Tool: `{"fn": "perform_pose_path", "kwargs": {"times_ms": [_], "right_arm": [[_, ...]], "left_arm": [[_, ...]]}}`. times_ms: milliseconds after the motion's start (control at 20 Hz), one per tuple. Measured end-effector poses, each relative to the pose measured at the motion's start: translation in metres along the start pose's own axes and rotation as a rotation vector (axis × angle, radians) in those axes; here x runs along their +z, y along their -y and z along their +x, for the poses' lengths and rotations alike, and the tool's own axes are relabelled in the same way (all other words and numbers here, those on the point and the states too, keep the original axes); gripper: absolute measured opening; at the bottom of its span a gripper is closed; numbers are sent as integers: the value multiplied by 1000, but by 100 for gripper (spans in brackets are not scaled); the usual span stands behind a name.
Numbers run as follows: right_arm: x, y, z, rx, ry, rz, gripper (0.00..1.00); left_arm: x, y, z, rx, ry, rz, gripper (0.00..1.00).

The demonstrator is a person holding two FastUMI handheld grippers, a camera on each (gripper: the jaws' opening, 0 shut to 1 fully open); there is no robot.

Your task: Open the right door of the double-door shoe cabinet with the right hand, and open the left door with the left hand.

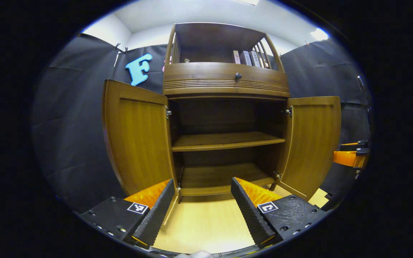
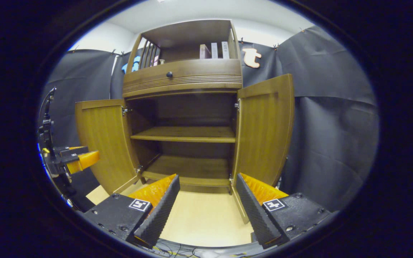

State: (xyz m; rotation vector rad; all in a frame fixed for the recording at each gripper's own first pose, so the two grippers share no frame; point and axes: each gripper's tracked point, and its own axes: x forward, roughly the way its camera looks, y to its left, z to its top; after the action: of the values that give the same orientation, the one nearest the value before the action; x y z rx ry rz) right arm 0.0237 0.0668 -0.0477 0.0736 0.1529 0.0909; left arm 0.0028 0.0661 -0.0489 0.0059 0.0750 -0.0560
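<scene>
The cabinet (image 1: 224, 107) is the landmark. On its top shelf, the books (image 1: 245, 57) are too small for any cover detail, and slats (image 1: 260, 50) at the cabinet's side hide part of them in the left gripper view. A small object (image 2: 161, 61) on that shelf near the left slats is too small to identify. In the left gripper view, the other gripper (image 1: 350, 154) to the right of the cabinet's right door (image 1: 312, 143) is cut off by the edge, so its jaws cannot be judged. In the right gripper view, the gripper (image 2: 79, 159) left of the left door (image 2: 102, 143) is partly cut off too.
</scene>
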Motion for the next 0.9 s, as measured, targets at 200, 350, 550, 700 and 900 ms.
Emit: {"fn": "perform_pose_path", "kwargs": {"times_ms": [200,350,550,700,900], "right_arm": [[1,11,-1,-43,10,13,99],[2,13,0,-49,11,19,100],[6,10,1,-45,16,13,99],[13,7,1,-42,37,4,99],[20,3,4,-35,52,-4,99]], "left_arm": [[-1,27,-5,6,0,47,96],[-6,40,-14,-15,0,38,96],[5,36,-19,19,20,18,96],[17,27,-23,60,60,25,96],[24,20,-28,82,81,32,96]]}}
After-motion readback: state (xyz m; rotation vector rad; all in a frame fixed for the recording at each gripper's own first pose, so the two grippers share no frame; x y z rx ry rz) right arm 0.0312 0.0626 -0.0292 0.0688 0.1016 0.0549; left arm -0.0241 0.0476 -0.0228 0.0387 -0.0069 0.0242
